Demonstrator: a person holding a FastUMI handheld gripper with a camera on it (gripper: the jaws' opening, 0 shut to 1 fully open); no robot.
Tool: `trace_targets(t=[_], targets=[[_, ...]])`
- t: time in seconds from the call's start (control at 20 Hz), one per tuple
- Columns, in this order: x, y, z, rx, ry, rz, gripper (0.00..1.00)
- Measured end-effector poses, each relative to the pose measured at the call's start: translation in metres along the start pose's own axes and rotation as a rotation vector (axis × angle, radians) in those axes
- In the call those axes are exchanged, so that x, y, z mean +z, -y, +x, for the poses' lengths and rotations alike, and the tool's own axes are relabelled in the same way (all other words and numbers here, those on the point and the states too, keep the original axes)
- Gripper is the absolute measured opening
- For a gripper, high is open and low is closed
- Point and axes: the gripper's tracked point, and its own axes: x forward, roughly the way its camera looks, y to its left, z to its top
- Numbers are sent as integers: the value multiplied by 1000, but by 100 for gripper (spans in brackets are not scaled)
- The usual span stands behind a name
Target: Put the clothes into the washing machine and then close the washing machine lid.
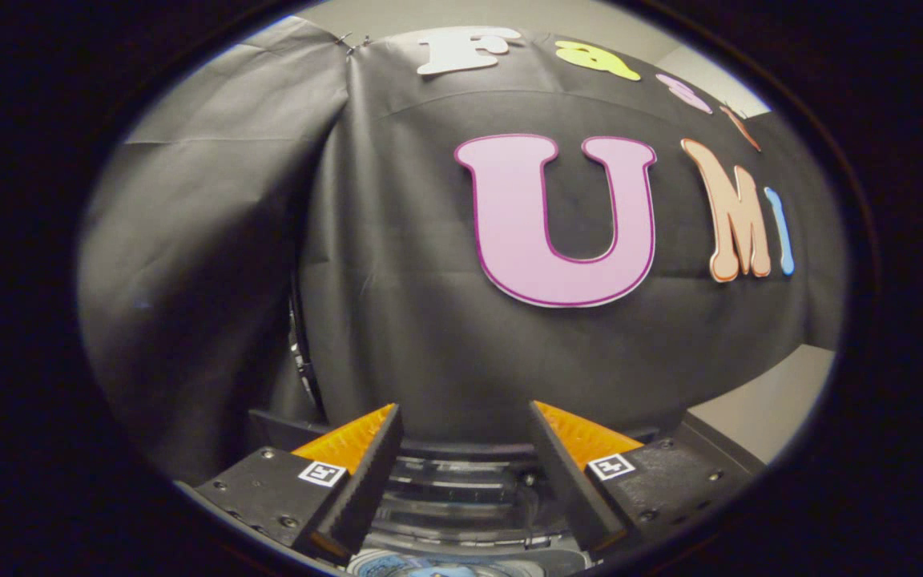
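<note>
— Washer [461,489] — where is it?
— Low down, between the fingers and just beyond them; its ribbed, clear round part shows in the gap.
— And the gripper [465,421]?
— Fingers spread apart, nothing held between them.
— Any clothes?
— Something blue [429,570] sits at the very bottom, under the fingers; I can't tell what it is.
— Behind?
— Black cloth wall [397,280].

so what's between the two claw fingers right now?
Nothing gripped: the claw is open, and in the gripper view the gap shows the washing machine's ribbed top just below, with the black cloth wall beyond.
</note>
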Motion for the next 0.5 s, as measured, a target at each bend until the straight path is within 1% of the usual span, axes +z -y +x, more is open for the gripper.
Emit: trace_targets(t=[0.05, 0.15, 0.2, 0.25, 0.3, 0.35, 0.4, 0.45, 0.5], targets=[[-5, 4, 7, -18, -16, 3, 97], [-15, 9, 22, -37, -66, 0, 97], [-28, 10, 27, -38, -118, -6, 97], [-38, 9, 21, -23, -185, 6, 97], [-26, 8, 23, -25, -125, 24, 97], [-35, 6, 18, -19, -159, 12, 97], [-33, 7, 17, -9, -150, -4, 97], [-34, 8, 14, -7, -163, 16, 97], [-32, 6, 7, 3, -177, 10, 97]])
